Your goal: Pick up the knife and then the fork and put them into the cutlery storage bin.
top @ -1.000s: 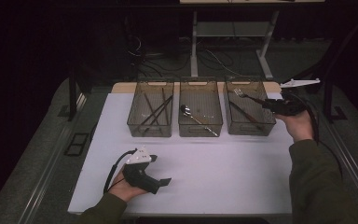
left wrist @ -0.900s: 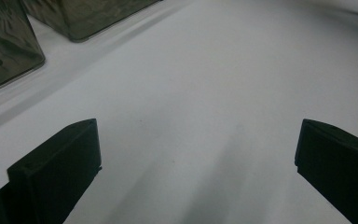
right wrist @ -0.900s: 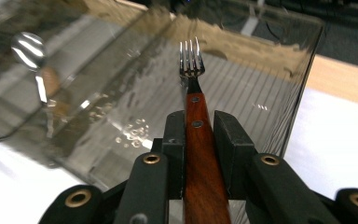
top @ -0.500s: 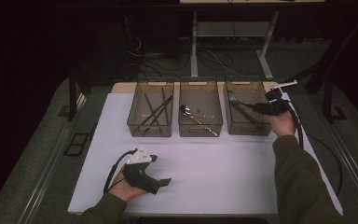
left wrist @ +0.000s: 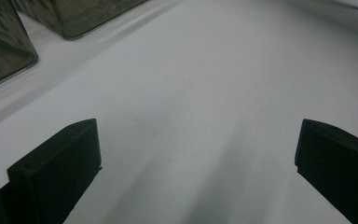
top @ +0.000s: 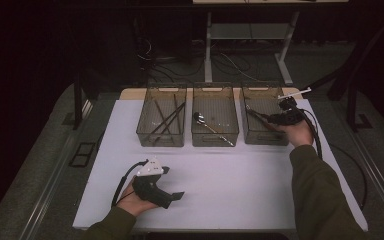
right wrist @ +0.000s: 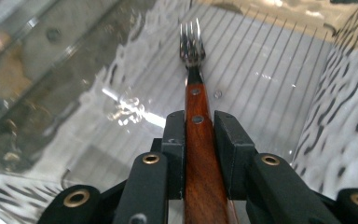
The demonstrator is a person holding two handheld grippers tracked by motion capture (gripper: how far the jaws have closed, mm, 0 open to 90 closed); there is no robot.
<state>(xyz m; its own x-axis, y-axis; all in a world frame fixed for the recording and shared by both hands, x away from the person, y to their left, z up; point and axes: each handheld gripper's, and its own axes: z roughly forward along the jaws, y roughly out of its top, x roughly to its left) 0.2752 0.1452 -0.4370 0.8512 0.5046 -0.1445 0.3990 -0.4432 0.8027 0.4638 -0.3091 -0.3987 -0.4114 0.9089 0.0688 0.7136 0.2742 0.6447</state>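
My right gripper (right wrist: 199,122) is shut on a fork (right wrist: 193,70) with a riveted wooden handle, tines pointing away from me. It holds the fork inside the right clear bin (top: 262,95), tines low over the ribbed floor. In the high view the right gripper (top: 265,118) reaches into that bin from the right. My left gripper (top: 179,196) rests on the white tabletop (top: 230,180) at the front left, held in a hand. Its jaws stand wide apart over bare white surface, and the left gripper (left wrist: 196,158) holds nothing.
Three clear bins stand in a row at the back of the white surface. The left bin (top: 147,135) holds several dark sticks. A spoon (top: 206,124) lies in the middle bin (top: 215,90). Table legs and cables lie beyond on the dark floor.
My right gripper has come down and leftward with the fork, from above the right bin's far corner into the bin. The left gripper has stayed where it was.
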